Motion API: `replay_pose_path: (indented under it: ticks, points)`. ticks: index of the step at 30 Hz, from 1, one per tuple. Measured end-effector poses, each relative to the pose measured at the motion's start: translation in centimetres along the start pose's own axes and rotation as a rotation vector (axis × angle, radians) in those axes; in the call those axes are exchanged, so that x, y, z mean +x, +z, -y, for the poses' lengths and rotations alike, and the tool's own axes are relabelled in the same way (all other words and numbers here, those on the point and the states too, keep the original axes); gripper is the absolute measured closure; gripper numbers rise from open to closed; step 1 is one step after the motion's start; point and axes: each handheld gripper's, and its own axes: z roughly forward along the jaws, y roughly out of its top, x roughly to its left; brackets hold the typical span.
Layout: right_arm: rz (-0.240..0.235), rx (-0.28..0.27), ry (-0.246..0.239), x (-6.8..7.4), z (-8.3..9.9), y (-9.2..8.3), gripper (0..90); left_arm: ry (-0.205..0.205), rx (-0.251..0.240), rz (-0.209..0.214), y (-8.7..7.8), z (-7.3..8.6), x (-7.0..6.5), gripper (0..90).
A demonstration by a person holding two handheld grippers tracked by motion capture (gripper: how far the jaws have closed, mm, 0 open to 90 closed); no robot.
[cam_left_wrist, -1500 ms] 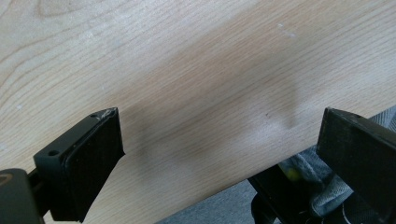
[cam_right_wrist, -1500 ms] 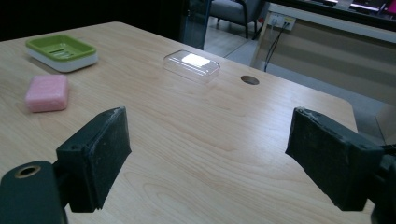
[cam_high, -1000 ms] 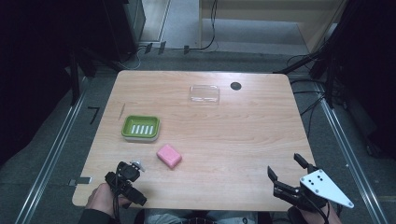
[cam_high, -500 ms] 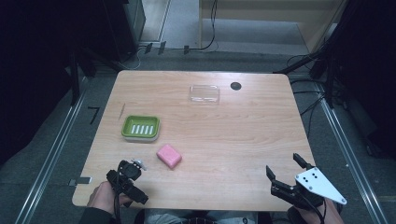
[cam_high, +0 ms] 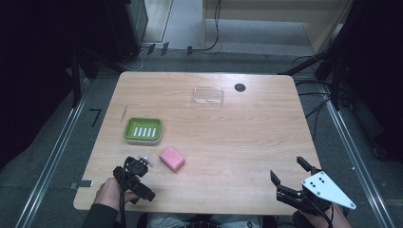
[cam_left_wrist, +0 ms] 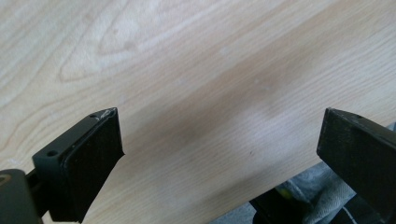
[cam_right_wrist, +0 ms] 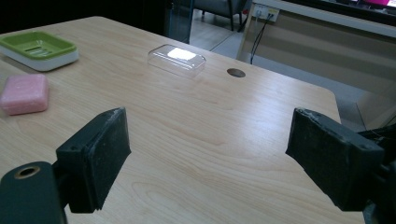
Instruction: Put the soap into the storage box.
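From the high view, the left tool (cam_high: 138, 183) sits at the near left corner of the worktop (cam_high: 247, 137), gripped by a hand (cam_high: 108, 194). Its jaws have just been opening, and nothing sits between them. The pink soap bar (cam_high: 171, 158) lies just beyond this tool, slightly to its right, not touching it. Farther ahead of it stands the green soap dish (cam_high: 143, 130). The right tool (cam_high: 295, 178) rests at the near right corner with its jaws spread and empty — the clear lid (cam_high: 208, 95) lies well ahead of it, near the far edge, beside a dark round hole (cam_high: 240, 87).

In the left gripper view, the left tool (cam_left_wrist: 219, 140) has its two black jaws wide apart over bare wood grain, with the worktop's edge at the lower right.

In the right gripper view, the right tool (cam_right_wrist: 210, 149) stands open — the soap bar (cam_right_wrist: 24, 94) and the dish (cam_right_wrist: 38, 49) lie off to its left, and the lid (cam_right_wrist: 177, 59) straight ahead.
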Motion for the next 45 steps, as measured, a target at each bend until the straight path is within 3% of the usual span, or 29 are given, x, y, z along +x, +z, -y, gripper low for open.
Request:
replay_pose_path:
  ticks: [6, 20, 29, 45]
  points:
    - [0.003, 0.000, 0.000, 0.0, 0.0, 0.0, 13.6, 0.013, -0.032, 0.002, -0.5, -1.1, -0.3, 0.5]
    - [0.004, 0.004, -0.002, 0.0, 0.0, 0.0, 13.6, 0.051, -0.040, 0.011, -0.5, -3.2, -0.9, 0.0]
    - [0.005, 0.004, 0.000, 0.0, 0.0, 0.0, 13.6, 0.069, -0.076, 0.011, -0.8, -5.3, -1.2, 0.0]
    - [0.008, 0.001, 0.006, -0.1, 0.0, 0.0, 13.6, 0.087, -0.076, 0.002, -0.3, -7.9, -1.1, 0.0]
